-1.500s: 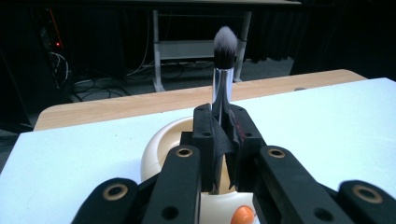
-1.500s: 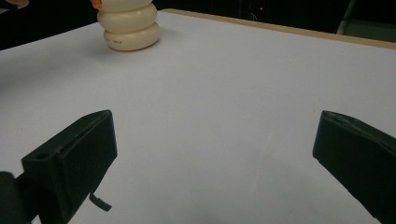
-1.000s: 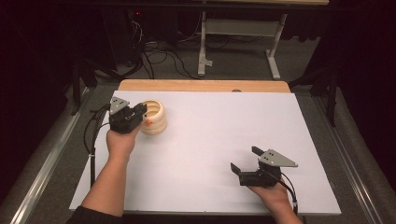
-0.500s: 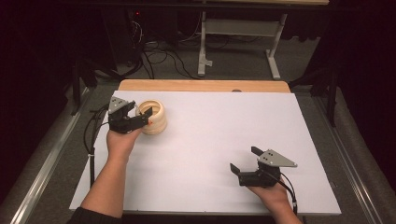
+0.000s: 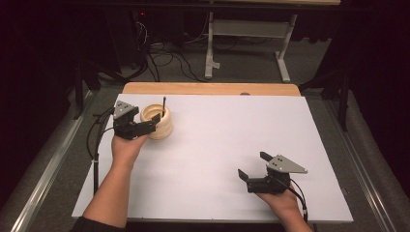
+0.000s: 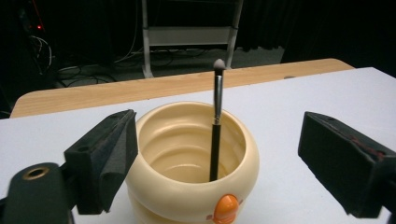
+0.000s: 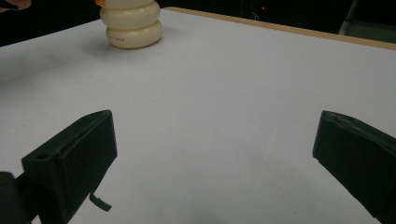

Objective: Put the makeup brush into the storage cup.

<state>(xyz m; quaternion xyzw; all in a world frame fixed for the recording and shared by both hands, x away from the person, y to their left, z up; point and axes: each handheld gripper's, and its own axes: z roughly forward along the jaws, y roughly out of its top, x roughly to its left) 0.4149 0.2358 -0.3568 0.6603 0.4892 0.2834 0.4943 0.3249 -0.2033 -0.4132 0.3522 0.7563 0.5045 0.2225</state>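
Inside the ribbed cream holder a black, grey-tipped brush leans, the left hand-held gripper just opened wide around it.

We see a cream-yellow ribbed cup bearing an orange oval mark on its front wall. Inside it stands a brush with a black handle, silver ferrule and grey tip. The table is white with a light wooden far edge. Both grippers' jaws are matte black.
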